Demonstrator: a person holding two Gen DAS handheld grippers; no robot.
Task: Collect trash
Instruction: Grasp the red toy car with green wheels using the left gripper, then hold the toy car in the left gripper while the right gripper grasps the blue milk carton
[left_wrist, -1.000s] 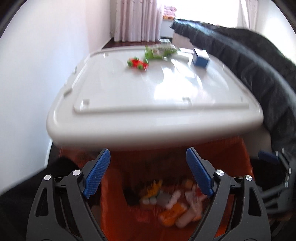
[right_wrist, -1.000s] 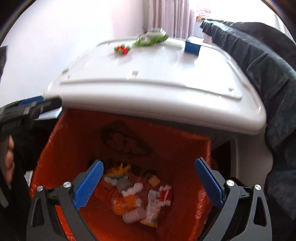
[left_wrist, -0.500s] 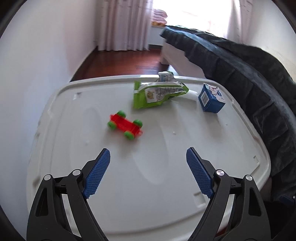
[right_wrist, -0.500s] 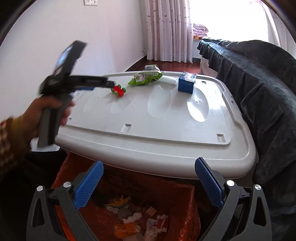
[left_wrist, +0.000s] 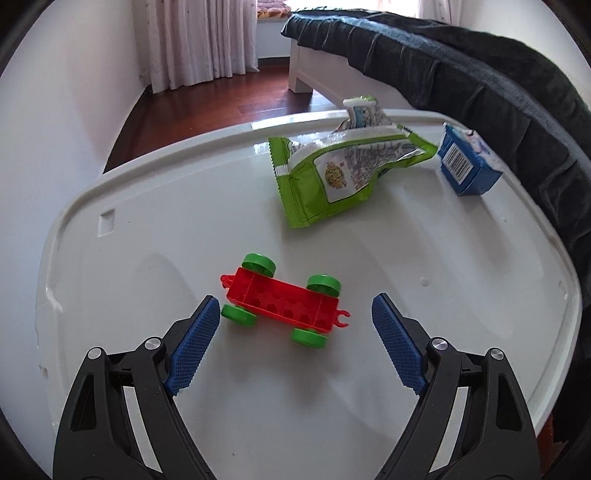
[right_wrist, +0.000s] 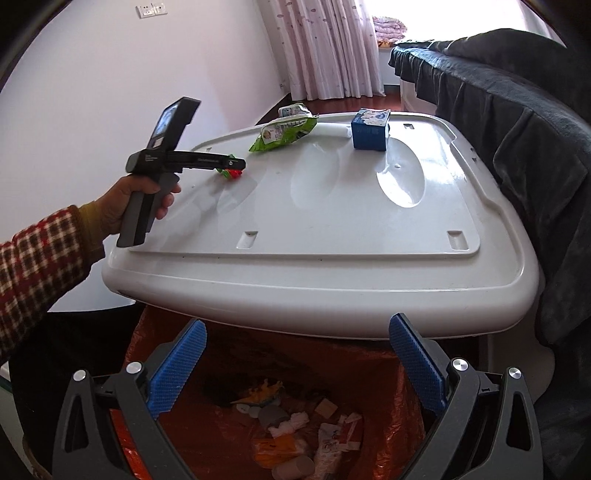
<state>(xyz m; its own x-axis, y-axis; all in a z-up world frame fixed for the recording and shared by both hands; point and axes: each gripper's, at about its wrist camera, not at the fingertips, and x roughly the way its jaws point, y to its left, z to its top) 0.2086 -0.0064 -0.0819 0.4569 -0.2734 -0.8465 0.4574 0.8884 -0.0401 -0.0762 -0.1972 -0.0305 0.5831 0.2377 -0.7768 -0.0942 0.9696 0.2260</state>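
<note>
Three bits of stuff sit on the white lid (left_wrist: 147, 229) in the left wrist view: a red toy car chassis with green wheels (left_wrist: 282, 300), a crumpled green snack wrapper (left_wrist: 332, 173) toward the far edge with a smaller packet (left_wrist: 362, 110) poking up behind it, and a blue carton (left_wrist: 467, 166) at the far right corner, right up against the rim. The left gripper (left_wrist: 295, 325) has its jaws spread wide with nothing pinched; the toy car lies between the blue pads, and the left pad (left_wrist: 194, 349) is just beside a wheel, can't tell if it touches. This view also gets the wood floor, curtains and the dark blanket (left_wrist: 480, 74) along the right edge, but no bin. Right wrist view is the one that shows the bin: an orange-lined trash bag (right_wrist: 369, 369) tucked under the near edge of the lid, holding a pile of scraps (right_wrist: 303, 432), crumpled paper, wrappers, a small cup shape, something yellow. The right gripper (right_wrist: 295, 369) hangs over that bag with jaws wide apart and empty. From here you also see the person's hand (right_wrist: 122, 206) and checked sleeve (right_wrist: 37, 266) holding the other tool over the left edge of the lid, its tip covering most of the toy car. Wrapper and blue carton lie at the far edge.
</note>
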